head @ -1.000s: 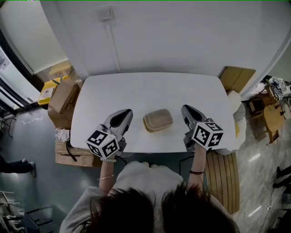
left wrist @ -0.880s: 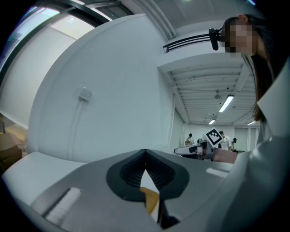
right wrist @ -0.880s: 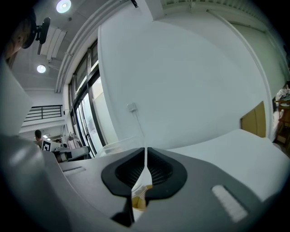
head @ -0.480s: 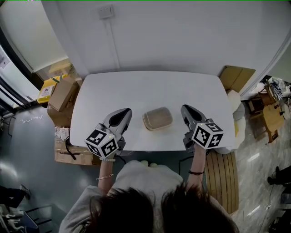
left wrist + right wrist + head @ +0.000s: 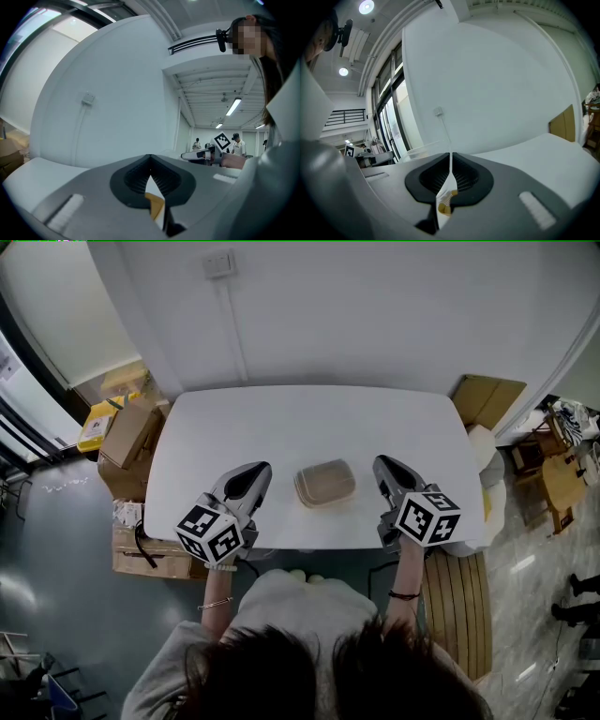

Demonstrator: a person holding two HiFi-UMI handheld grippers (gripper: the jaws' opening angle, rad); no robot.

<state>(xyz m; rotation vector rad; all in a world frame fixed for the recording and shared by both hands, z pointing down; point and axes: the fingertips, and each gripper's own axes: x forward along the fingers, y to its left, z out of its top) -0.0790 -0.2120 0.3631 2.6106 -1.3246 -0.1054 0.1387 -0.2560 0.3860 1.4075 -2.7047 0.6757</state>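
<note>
- Head view: box sits on desk, near front edge, mid-width.
- Left gripper is just left of box, right gripper just right; neither touches it.
- Left gripper view: jaws closed tip to tip, nothing gripped.
- Right gripper view: jaws together, empty.

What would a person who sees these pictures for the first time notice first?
A tan container sits near the front edge of the white table. The left gripper and the right gripper flank it without touching, jaws together. Cardboard boxes stand on the floor left of the table.
</note>
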